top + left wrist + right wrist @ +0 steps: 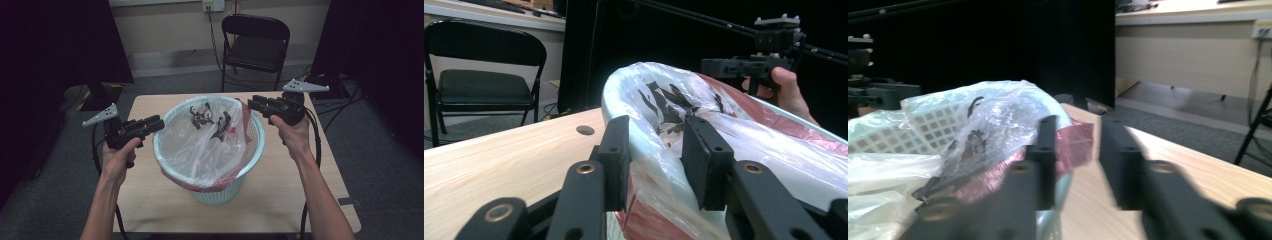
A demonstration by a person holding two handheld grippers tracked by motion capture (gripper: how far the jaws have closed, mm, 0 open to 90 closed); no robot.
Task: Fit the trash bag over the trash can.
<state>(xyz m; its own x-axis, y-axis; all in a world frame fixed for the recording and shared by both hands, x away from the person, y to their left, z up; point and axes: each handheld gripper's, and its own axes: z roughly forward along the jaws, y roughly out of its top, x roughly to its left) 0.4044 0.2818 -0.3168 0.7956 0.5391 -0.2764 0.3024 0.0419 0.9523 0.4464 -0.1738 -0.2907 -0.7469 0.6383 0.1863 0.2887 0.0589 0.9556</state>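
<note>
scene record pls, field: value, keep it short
surface: wooden table
main object: pale blue bin, upright near the table's middle
liner: clear plastic bag with red edge and black print, draped over the bin's rim
left tongs: at the bin's left rim, jaws apart, bag film and rim between them, pads not clearly pressing
right tongs: at the far right rim, jaws apart, nothing clamped
background: black folding chair behind the table

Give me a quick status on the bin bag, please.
Left tool open astride bag rim. Right tool open beside basket. Nothing blocking.
</note>
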